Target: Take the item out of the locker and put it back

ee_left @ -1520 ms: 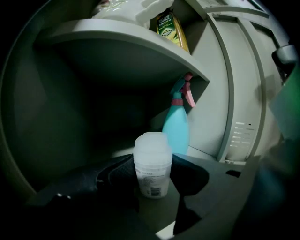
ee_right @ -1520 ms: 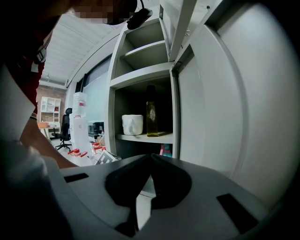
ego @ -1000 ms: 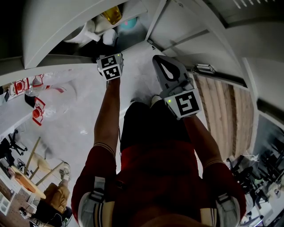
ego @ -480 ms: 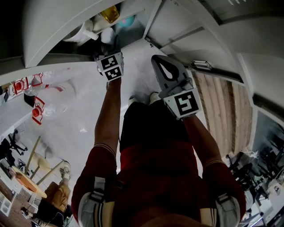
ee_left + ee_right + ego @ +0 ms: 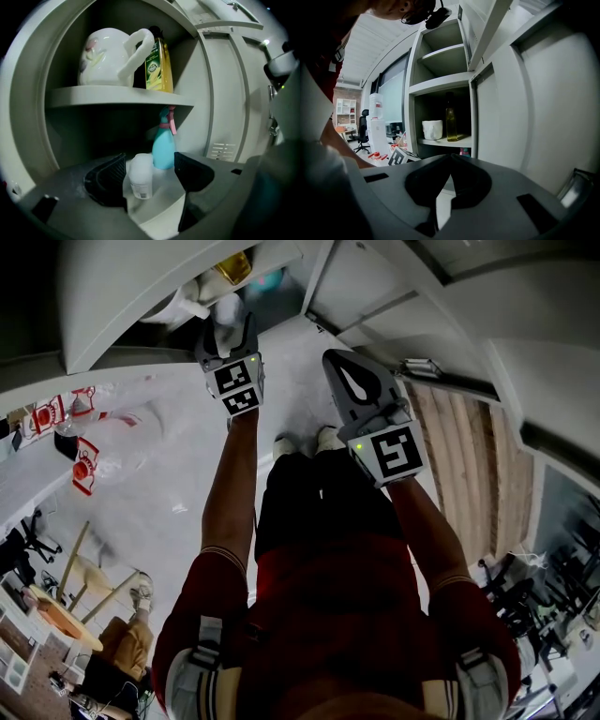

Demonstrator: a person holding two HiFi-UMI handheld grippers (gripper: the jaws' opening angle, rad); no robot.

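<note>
Small white plastic bottle, one only, round-capped, stands on the locker's lower floor; its label print is too small to read. The left tool, jaws just opened wide, straddles it without gripping. One teal spray bottle stands behind. On the shelf above are one white ceramic jug and one yellow oil bottle with a green corn label. The right tool is closed, empty.
</note>
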